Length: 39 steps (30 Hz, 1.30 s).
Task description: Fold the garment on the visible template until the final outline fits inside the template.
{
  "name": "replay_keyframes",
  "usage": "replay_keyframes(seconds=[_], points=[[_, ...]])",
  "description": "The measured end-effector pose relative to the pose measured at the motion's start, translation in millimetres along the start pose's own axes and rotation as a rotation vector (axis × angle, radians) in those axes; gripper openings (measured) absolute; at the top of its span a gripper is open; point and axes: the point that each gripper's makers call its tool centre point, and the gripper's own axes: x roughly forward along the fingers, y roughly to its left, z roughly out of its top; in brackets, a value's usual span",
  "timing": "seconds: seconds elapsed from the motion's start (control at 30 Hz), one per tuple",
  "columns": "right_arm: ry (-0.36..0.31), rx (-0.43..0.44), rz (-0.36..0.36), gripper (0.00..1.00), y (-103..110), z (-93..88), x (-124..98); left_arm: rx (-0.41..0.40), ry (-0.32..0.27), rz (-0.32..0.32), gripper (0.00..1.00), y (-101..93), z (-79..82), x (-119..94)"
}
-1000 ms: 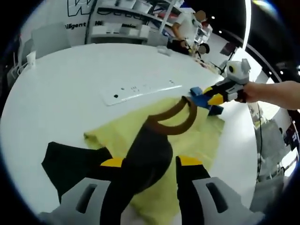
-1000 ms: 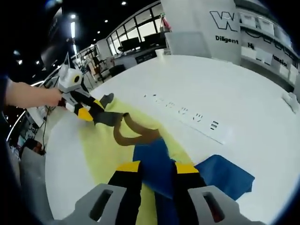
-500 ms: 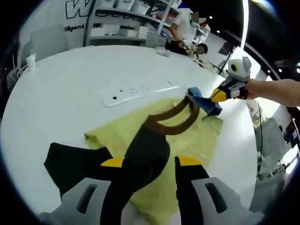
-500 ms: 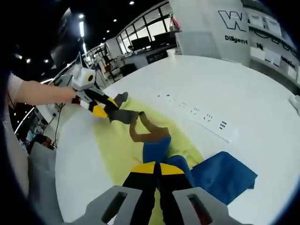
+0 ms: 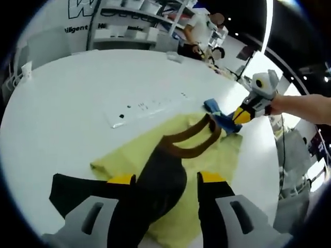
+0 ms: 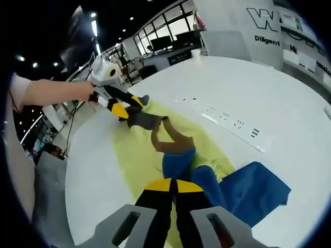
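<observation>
**Garment held at both shoulders over the yellow template**

The garment [image 5: 155, 181] is spread across a pale yellow template [image 5: 222, 155] that lies flat on the white worktop [image 5: 67, 98]. It is gripped at two places near the brown collar band [image 5: 189, 142], apparently so that the upper part can be lifted and carried over as one fold. The left gripper [image 5: 168, 181] is seen with its jaws set narrowly apart and dark cloth bunched between them; a firm grasp is judged likely. The right gripper [image 6: 173, 187] is closed, jaws almost touching, on blue cloth; in the left gripper view the same gripper [image 5: 235, 116] is seen pinching a blue corner beside the collar.

The cloth reads as thin, soft knit: it droops and creases where it is raised. It looks black in the left gripper view and blue in the right gripper view. One sleeve [image 6: 256, 188] is spread past the template's edge onto bare worktop, so the outline is judged not yet to fit. A white printed strip [image 5: 145, 106] lies just beyond the template.
</observation>
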Motion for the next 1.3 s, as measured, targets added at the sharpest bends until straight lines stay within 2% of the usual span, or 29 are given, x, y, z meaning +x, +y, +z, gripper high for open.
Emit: replay_keyframes(seconds=[0.17,0.5,0.7,0.83,0.93,1.07,1.23,1.3], points=[[0.006,-0.014,0.003,0.00,-0.3,-1.1,-4.1,-0.015,0.055,-0.015,0.43,-0.7,-8.4,4.6],[0.034,-0.034,-0.024,0.11,-9.6,-5.4,-0.8,-0.010,0.134,-0.016,0.29,0.5,-27.2,6.3],[0.023,-0.015,-0.031,0.13,-14.2,-2.2,2.6,-0.010,0.068,0.013,0.36,11.9,-10.3,3.3],[0.030,-0.007,-0.023,0.14,-13.4,-4.2,4.5,-0.018,0.081,0.008,0.38,15.2,-10.9,7.7],[0.035,-0.004,-0.020,0.14,-11.6,-5.8,5.8,-0.047,0.107,-0.021,0.37,11.6,-16.7,13.2],[0.033,0.001,-0.021,0.14,-13.1,-6.3,6.3,-0.055,0.119,-0.011,0.35,16.7,-19.7,16.6],[0.034,0.011,-0.018,0.12,-14.0,-9.7,5.6,-0.088,0.100,-0.003,0.32,24.6,-17.3,16.7],[0.038,0.012,-0.022,0.11,-15.0,-11.6,5.3,-0.077,0.123,-0.005,0.30,23.9,-20.6,17.4]])
